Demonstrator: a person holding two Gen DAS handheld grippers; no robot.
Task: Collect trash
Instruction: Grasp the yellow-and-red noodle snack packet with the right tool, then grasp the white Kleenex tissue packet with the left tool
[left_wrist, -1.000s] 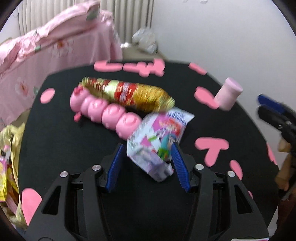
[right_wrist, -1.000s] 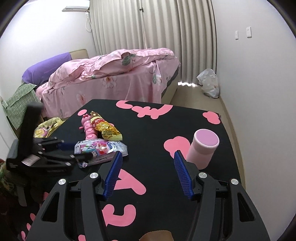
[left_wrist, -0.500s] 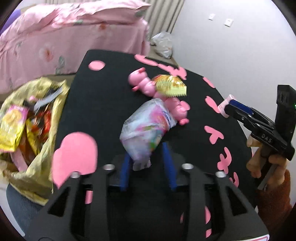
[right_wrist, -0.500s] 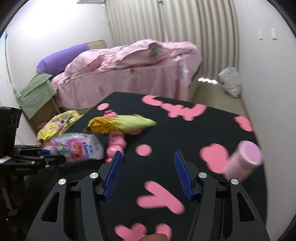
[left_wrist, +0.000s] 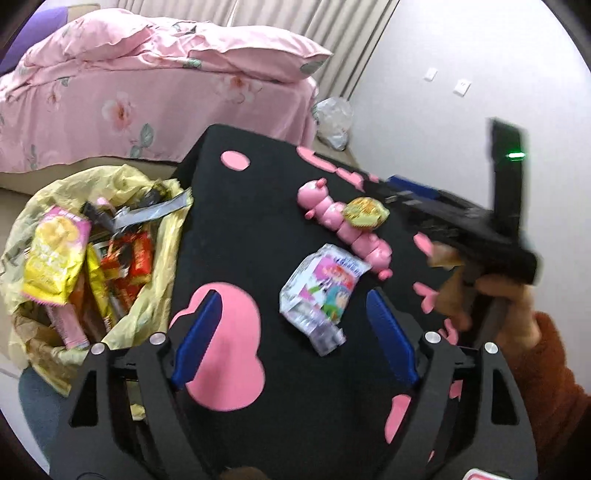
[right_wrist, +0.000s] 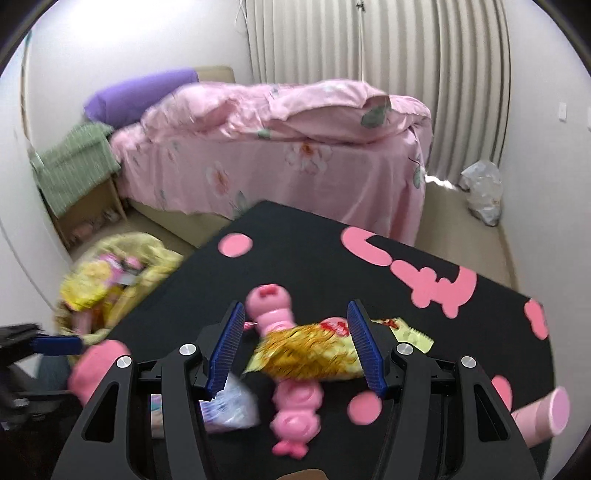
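My left gripper (left_wrist: 295, 334) is open; a pink and white snack wrapper (left_wrist: 323, 290) lies loose on the black table (left_wrist: 243, 229) between its fingers. My right gripper (right_wrist: 295, 347) is open around a gold and yellow snack bag (right_wrist: 314, 352) that lies across a pink caterpillar toy (right_wrist: 291, 398). The gold bag (left_wrist: 365, 214) and toy (left_wrist: 340, 218) also show in the left wrist view, with the right gripper (left_wrist: 424, 195) over them. A yellow trash bag (left_wrist: 74, 251), full of wrappers, hangs open at the table's left edge.
A pink cup (right_wrist: 543, 413) lies on its side at the table's right. A bed with a pink cover (right_wrist: 280, 147) stands beyond the table. A white plastic bag (right_wrist: 482, 192) sits on the floor by the wall.
My left gripper has opened and let go of the pink and white wrapper, which now lies on the table. My right gripper has moved forward over the gold snack bag.
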